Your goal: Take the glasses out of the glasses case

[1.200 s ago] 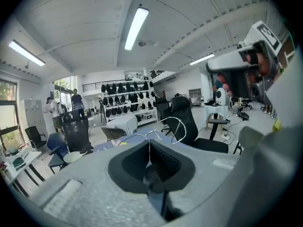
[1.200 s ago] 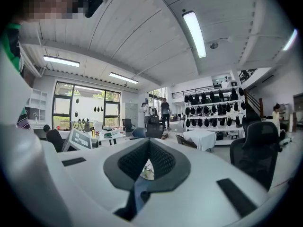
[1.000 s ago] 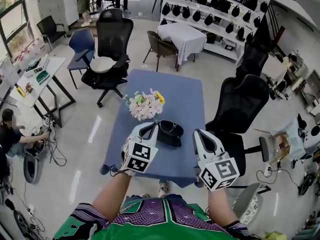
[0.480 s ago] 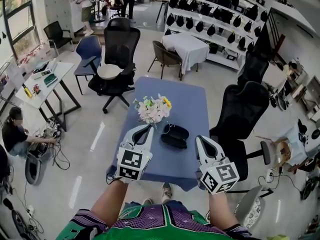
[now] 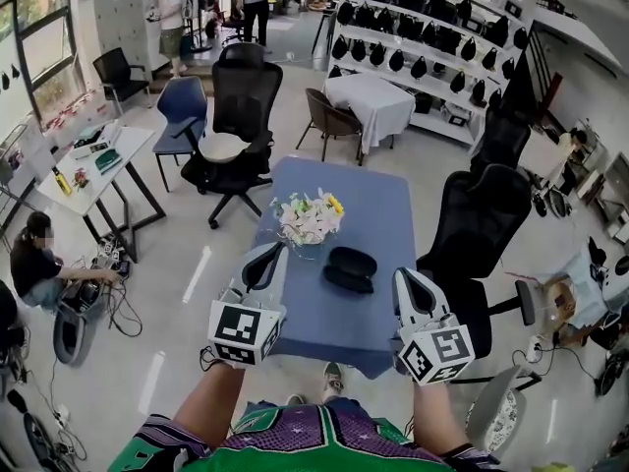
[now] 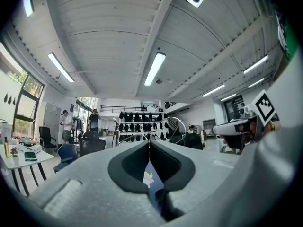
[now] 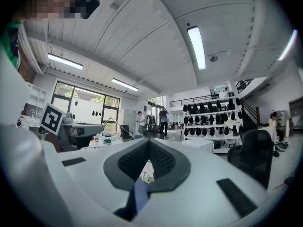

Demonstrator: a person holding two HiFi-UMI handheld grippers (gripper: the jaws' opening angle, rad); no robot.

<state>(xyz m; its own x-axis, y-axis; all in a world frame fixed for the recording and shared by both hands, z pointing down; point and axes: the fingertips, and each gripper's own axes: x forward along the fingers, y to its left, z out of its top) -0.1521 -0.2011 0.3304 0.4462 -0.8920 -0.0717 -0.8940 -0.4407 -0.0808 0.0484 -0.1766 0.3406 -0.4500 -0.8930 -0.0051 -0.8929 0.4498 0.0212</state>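
Now we are holding the left gripper (image 5: pixel 274 252) over the near left part of the blue rectangular table (image 5: pixel 378 200). Its jaws are pressing together on the thin wire-rimmed glasses (image 6: pixel 174 126), which are sticking out at its tip, apart from the case. The black oval glasses case (image 5: pixel 349 268) is lying on the table just right of the pale bouquet of flowers (image 5: pixel 309 219), between the two grippers. We are holding the right gripper (image 5: pixel 403 276) at the near right edge, its jaws together with nothing in them.

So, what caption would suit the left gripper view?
Left gripper, jaws shut, pinches thin-rimmed glasses at its tips; flowers and blue table glimpsed below.
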